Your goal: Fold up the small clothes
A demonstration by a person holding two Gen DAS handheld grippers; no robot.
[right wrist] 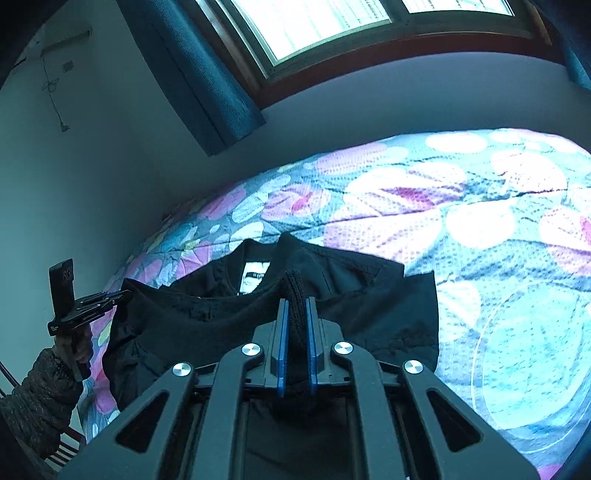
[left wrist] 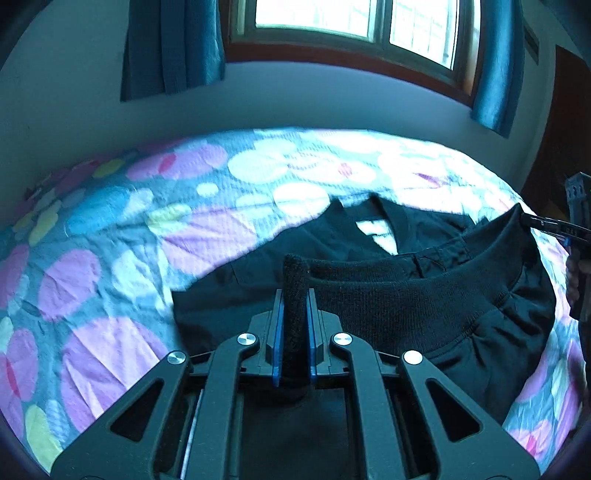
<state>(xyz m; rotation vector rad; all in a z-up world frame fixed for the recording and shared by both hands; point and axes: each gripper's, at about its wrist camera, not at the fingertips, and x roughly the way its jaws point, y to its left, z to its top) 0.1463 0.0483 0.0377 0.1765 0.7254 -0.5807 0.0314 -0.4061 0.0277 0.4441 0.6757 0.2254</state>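
Nearest each camera, a claw is clenched on the ribbed knit hem of a black jacket (left wrist: 424, 306). The left claw (left wrist: 294, 325) pinches one end of the hem between its blue pads; the right claw (right wrist: 294, 328) pinches the other end the same way. The hem stretches between them as a taut band, lifted off the bed, running side to side across both views. In the right wrist view the left claw shows at the far left edge, held by a hand (right wrist: 83, 347) in a dark quilted sleeve (right wrist: 40, 398).

Beyond the raised hem, the rest of the jacket lies on the bed. Its long axis runs away from the cameras, hem near and collar far. The collar (right wrist: 264, 247) points toward the wall, with a white label (right wrist: 254, 277) showing inside the neck.

The bed carries a bedspread (left wrist: 110, 236) printed with pink, white, yellow and blue circles, lightly wrinkled. Past the bed stands a pale wall (left wrist: 314, 103). High in it sits a bright window (left wrist: 354, 22) with a brown wooden frame, flanked by blue curtains (left wrist: 173, 44). A thin cord (right wrist: 53, 99) hangs on the wall at the left in the right wrist view.
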